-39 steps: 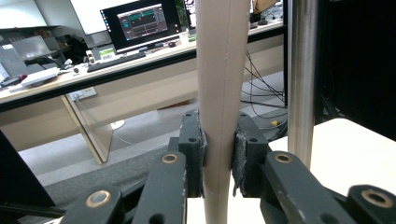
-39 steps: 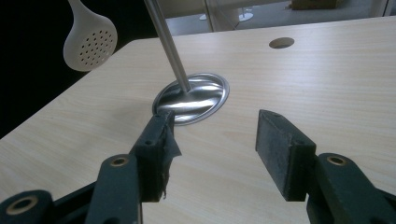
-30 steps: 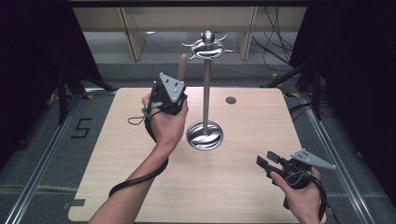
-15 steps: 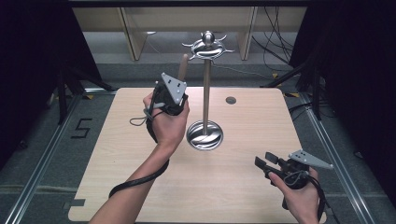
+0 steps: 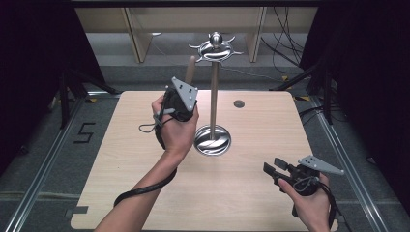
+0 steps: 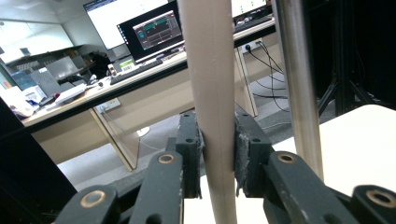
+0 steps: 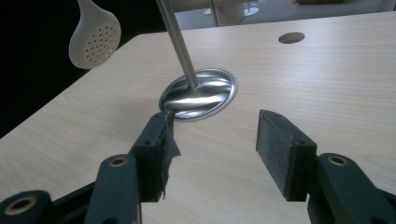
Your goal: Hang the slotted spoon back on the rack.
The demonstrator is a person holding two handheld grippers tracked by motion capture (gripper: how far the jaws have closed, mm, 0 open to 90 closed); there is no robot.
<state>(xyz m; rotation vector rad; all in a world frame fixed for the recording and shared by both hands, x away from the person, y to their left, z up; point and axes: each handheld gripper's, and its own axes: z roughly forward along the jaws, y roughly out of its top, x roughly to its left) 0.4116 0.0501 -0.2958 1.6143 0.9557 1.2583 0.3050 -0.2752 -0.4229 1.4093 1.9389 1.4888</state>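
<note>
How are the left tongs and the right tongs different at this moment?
The left tongs are shut on a pale spoon handle; the right tongs are open and hold nothing. The left tongs are raised beside the metal stand; the right tongs sit low over the table, nearer the person. Both have black jaws.

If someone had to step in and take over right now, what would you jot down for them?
Left hand-held gripper: shut on the beige perforated spoon's handle, held upright in the air beside the silver metal stand's pole.
Right hand-held gripper: open, holds nothing, low over the light wooden table near its front right.
The spoon's head hangs free above the table.
Stand's round base sits mid-table; hooks at its top look bare.
Done: spoon picked up.
Left, probably: hang it on a hook.
</note>
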